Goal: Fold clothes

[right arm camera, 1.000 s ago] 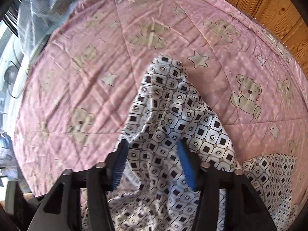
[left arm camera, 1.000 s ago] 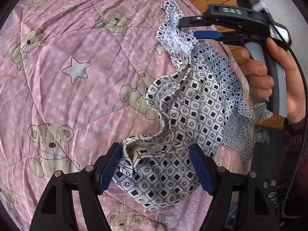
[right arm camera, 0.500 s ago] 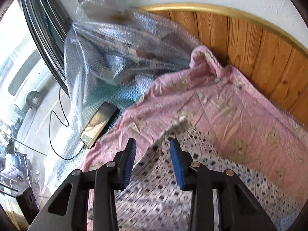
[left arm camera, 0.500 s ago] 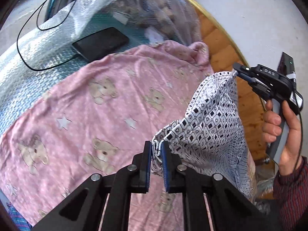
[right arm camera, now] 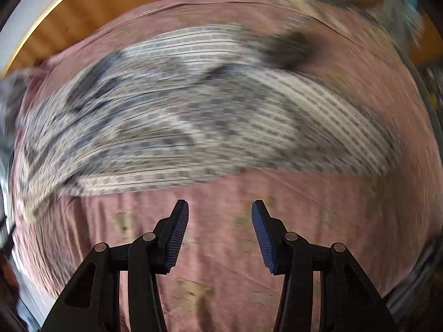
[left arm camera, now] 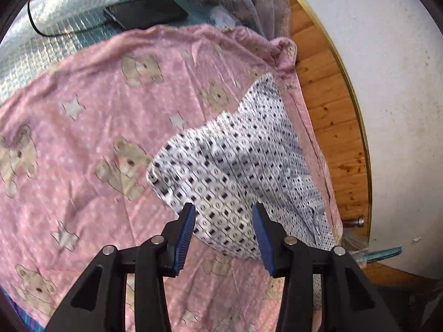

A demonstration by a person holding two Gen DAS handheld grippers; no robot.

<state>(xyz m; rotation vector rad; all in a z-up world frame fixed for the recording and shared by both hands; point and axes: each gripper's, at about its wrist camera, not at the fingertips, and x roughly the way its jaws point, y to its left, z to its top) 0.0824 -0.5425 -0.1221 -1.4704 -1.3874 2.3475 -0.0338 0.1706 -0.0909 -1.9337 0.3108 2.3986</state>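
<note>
One patterned garment [left arm camera: 243,166], white cloth printed with small dark squares inside octagons, lies spread on a pink quilted blanket [left arm camera: 110,127] scattered with pale teddy bears and stars; in my left wrist view it sits near the blanket's right edge, its cloth rumpled into soft folds, one corner reaching toward the wooden panelling [left arm camera: 332,127]. My left gripper [left arm camera: 223,238] hangs over the garment's near edge with both ribbed blue pads parted and nothing between them. My right gripper [right arm camera: 220,235] is likewise spread wide and empty, its two pads poised above bare pink blanket [right arm camera: 221,262], the garment [right arm camera: 193,116] stretching across that view beyond the fingertips; the picture is heavily streaked by motion blur, so the print reads only as grey-and-white bands. Beyond the blanket's far edge in the left wrist view lies one dark, flat phone-like slab [left arm camera: 146,12] on a silvery bubble-textured sheet [left arm camera: 49,41], one black cable [left arm camera: 41,27] looping beside it.
</note>
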